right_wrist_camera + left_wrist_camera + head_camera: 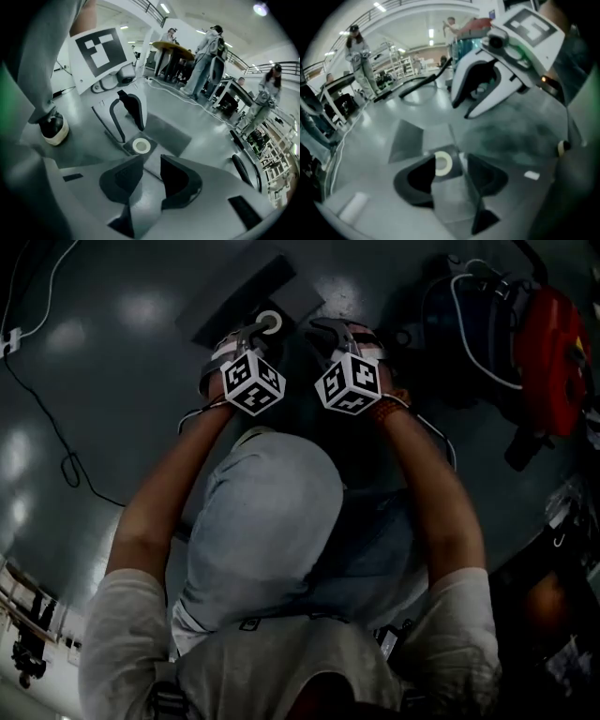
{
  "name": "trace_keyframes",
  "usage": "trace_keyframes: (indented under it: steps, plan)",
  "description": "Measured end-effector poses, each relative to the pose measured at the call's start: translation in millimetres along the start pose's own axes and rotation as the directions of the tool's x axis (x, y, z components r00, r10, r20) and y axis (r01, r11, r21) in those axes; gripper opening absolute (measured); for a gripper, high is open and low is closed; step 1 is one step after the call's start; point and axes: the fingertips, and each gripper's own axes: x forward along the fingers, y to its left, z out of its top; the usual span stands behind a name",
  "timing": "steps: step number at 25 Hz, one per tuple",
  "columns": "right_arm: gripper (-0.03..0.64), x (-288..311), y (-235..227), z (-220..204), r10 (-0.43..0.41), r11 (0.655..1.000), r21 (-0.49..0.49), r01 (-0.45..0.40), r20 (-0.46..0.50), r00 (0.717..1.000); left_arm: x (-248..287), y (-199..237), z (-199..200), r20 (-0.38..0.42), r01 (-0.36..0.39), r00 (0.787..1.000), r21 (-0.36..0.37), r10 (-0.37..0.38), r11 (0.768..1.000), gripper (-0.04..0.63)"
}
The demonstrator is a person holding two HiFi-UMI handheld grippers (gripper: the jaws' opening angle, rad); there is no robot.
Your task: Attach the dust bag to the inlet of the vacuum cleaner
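A flat grey dust bag (pixel 239 296) lies on the floor, with its white ring collar (pixel 272 322) nearest me. My left gripper (pixel 255 334) points down at the collar, and my right gripper (pixel 330 334) hangs just to its right. In the left gripper view the jaws (pixel 452 164) stand wide apart, the ring collar (pixel 443 164) at the left pad's tip and grey bag material between them, unpressed. In the right gripper view the jaws (pixel 150 159) are parted over the bag (pixel 164 133), with the ring collar (pixel 141 146) just beyond the tips. The red vacuum cleaner (pixel 548 357) lies at the right.
A black cable (pixel 66 456) snakes over the glossy grey floor at the left, near a white plug block (pixel 11 338). My shoe (pixel 54 129) stands left of the bag. People (pixel 204 51) and a table (pixel 173 47) are farther off.
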Motion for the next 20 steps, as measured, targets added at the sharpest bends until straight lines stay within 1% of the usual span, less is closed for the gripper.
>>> trace_keyframes:
  steps: [1, 3, 6, 10, 11, 12, 13, 15, 20]
  plan:
    - [0.101, 12.6, 5.7, -3.2, 0.011, 1.0, -0.02, -0.012, -0.017, 1.0, 8.5, -3.0, -13.0, -0.031, -0.006, 0.999, 0.025, 0.007, 1.0, 0.222]
    - [0.115, 32.3, 12.9, -6.7, 0.021, 0.999, -0.047, -0.023, -0.04, 0.999, 22.3, -4.6, -33.9, -0.086, -0.023, 0.996, 0.059, 0.028, 0.998, 0.231]
    - [0.128, 50.6, 24.0, -8.9, 0.034, 0.997, -0.066, -0.038, -0.06, 0.998, 36.2, -5.6, -55.6, -0.141, -0.032, 0.989, 0.053, 0.039, 0.998, 0.242]
    - [0.133, 63.5, 26.4, -11.0, 0.037, 0.998, -0.039, -0.039, -0.061, 0.997, 52.4, -3.8, -66.1, -0.167, -0.013, 0.986, 0.039, 0.02, 0.999, 0.237]
    - [0.133, 65.0, 25.6, -11.8, 0.037, 0.999, -0.032, -0.039, -0.061, 0.997, 54.7, -3.6, -66.4, -0.17, -0.004, 0.985, 0.047, 0.012, 0.999, 0.193]
    - [0.133, 65.7, 25.1, -12.7, 0.036, 0.999, -0.026, -0.038, -0.063, 0.997, 55.8, -3.1, -66.3, -0.175, 0.001, 0.985, 0.065, 0.011, 0.998, 0.088]
    - [0.133, 65.9, 25.0, -14.2, 0.036, 0.999, -0.022, -0.037, -0.065, 0.997, 56.2, -2.6, -66.2, -0.181, 0.003, 0.983, 0.088, 0.013, 0.996, 0.024]
    - [0.133, 65.2, 25.7, -18.9, 0.036, 0.999, -0.017, -0.037, -0.073, 0.997, 56.1, -3.1, -66.3, -0.191, 0.016, 0.982, 0.111, 0.005, 0.994, 0.006]
    - [0.133, 65.0, 27.5, -27.2, 0.038, 0.999, -0.031, -0.041, -0.086, 0.996, 45.2, -1.7, -63.9, -0.19, 0.065, 0.981, 0.092, -0.046, 0.994, 0.003]
